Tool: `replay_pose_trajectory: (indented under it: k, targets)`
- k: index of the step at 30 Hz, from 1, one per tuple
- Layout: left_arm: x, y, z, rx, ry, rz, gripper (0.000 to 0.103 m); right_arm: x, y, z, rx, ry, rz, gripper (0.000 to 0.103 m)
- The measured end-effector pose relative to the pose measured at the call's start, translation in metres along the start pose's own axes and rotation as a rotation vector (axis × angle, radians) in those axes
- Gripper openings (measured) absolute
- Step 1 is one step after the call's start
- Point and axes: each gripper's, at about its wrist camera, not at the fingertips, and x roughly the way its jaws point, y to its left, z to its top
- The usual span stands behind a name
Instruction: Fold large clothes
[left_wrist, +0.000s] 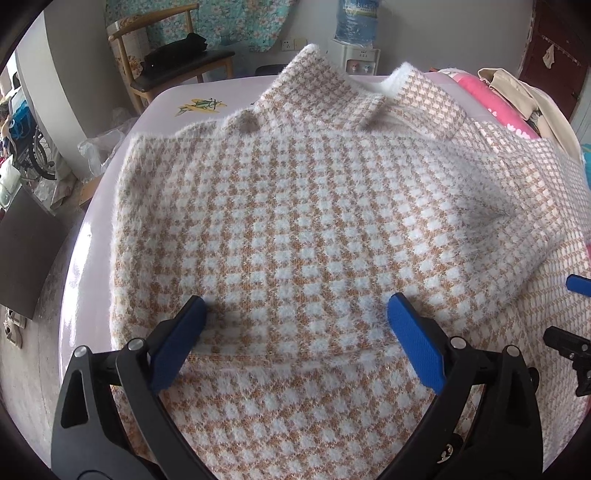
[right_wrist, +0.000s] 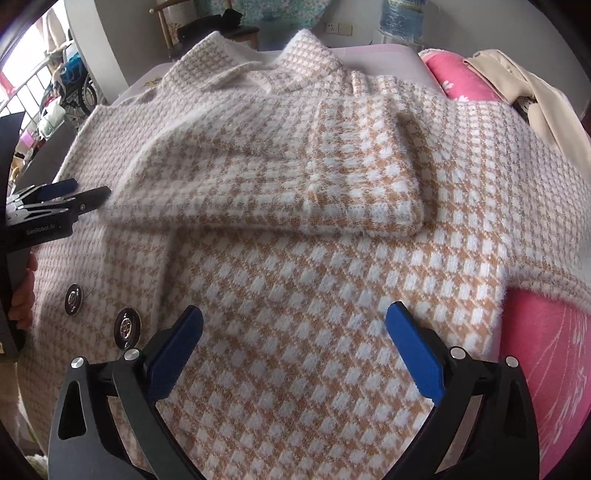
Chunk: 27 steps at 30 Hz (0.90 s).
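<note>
We see a fuzzy houndstooth coat (left_wrist: 295, 206) in tan and white spread flat over a pale pink desk (left_wrist: 85, 258), covering most of its top, its collar (left_wrist: 317, 81) raised at the far edge. In the left wrist view our left hand-held gripper (left_wrist: 295, 314) hangs just above the lower part of the coat with its blue pads (left_wrist: 413, 339) spread wide and nothing between them; fabric lies below the gap, and we cannot tell whether the tips touch it. In the right wrist view our right hand-held gripper (right_wrist: 295, 321) stands equally wide over the coat's front panel, also empty. A sleeve (right_wrist: 280, 177) is folded across the chest, its cuff (right_wrist: 362, 195) lying on the body of the coat beyond the right gripper. Two dark metal buttons (right_wrist: 127, 326) sit just left of the right gripper's left finger. At the far left of that view the other gripper is seen from the side, with a person's fingers (right_wrist: 22, 295) around its handle. To the right of the coat a pink patterned cloth (right_wrist: 546, 369) lies partly under its edge, with a beige garment (right_wrist: 532, 88) piled farther back. Beyond the desk stand a wooden chair (left_wrist: 162, 62) with dark clothing on its seat and a water dispenser (left_wrist: 354, 55) with a blue bottle.
</note>
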Motion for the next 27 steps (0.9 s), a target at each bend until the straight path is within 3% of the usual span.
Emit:
replay_pose_trajectory:
  k: [6,10,14,17,20,27]
  targets:
    - [0.001,0.000,0.000,0.011,0.009,-0.003,0.095,-0.065,-0.057,0.002,0.100,-0.166,-0.048,0.097]
    - [0.003,0.001,0.001,0.014,0.011,-0.009,0.096,-0.093,-0.148,-0.001,0.324,-0.199,-0.046,0.097]
    - [0.003,0.001,0.001,0.016,0.013,-0.008,0.096,-0.110,-0.245,-0.014,0.563,-0.216,-0.119,0.094]
    - [0.004,0.000,0.002,0.015,0.018,-0.009,0.096,-0.115,-0.306,-0.026,0.727,-0.217,-0.175,0.087]
    - [0.004,0.000,0.002,0.015,0.019,-0.009,0.096,-0.109,-0.353,-0.039,0.895,-0.210,-0.171,0.080]
    - [0.004,0.000,0.003,0.016,0.020,-0.009,0.096,-0.077,-0.402,-0.048,1.091,-0.189,-0.156,0.065]
